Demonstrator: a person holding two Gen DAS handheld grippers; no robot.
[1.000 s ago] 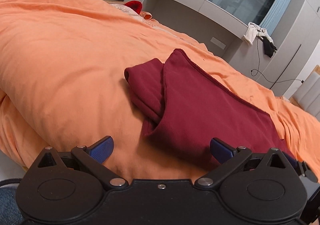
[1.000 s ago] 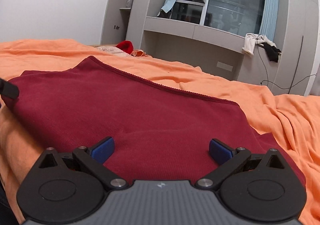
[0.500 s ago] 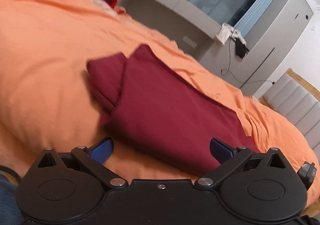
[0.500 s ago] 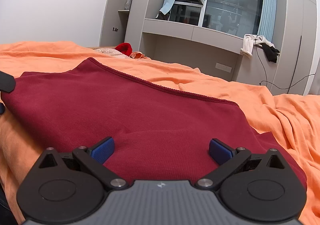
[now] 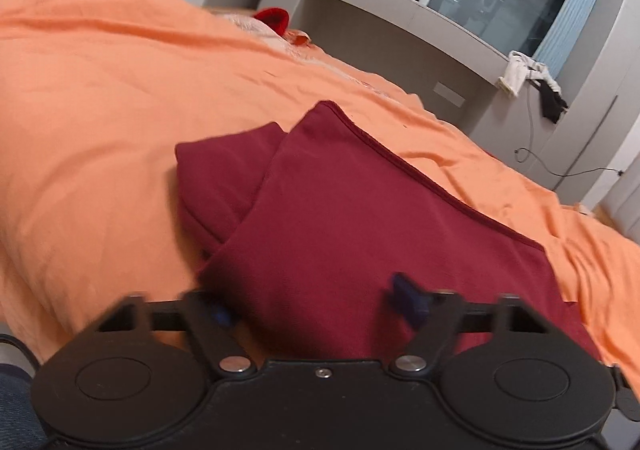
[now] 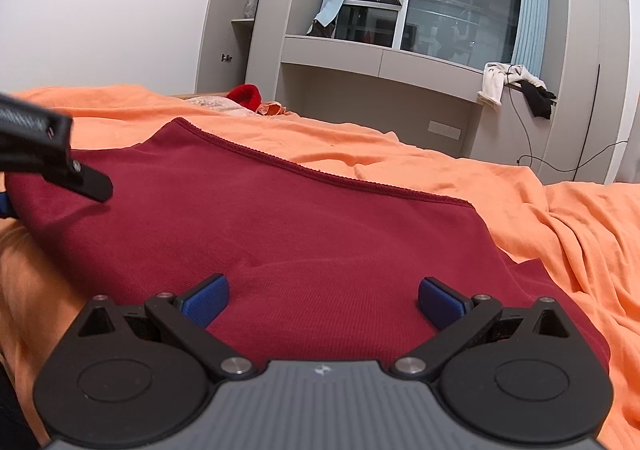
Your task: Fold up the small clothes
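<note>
Left wrist view: a dark red garment (image 5: pixel 360 234) lies folded on the orange bedspread (image 5: pixel 120 97), its long axis running from the near left toward the far right edge of the bed. A trimmed hem runs along its far side, and a folded-under layer pokes out at its left end. The left hand-held gripper (image 5: pixel 316 306) sits at the garment's near edge, jaws spread, with cloth between the blurred blue fingertips (image 5: pixel 406 292).

Right wrist view: the same garment (image 6: pixel 320 234) stretches left to right across the bed. The right hand-held gripper (image 6: pixel 322 300) hovers low over its near edge, jaws spread wide, pinching nothing. The left hand-held gripper (image 6: pixel 52 165) reaches in over the garment's left end.
</note>
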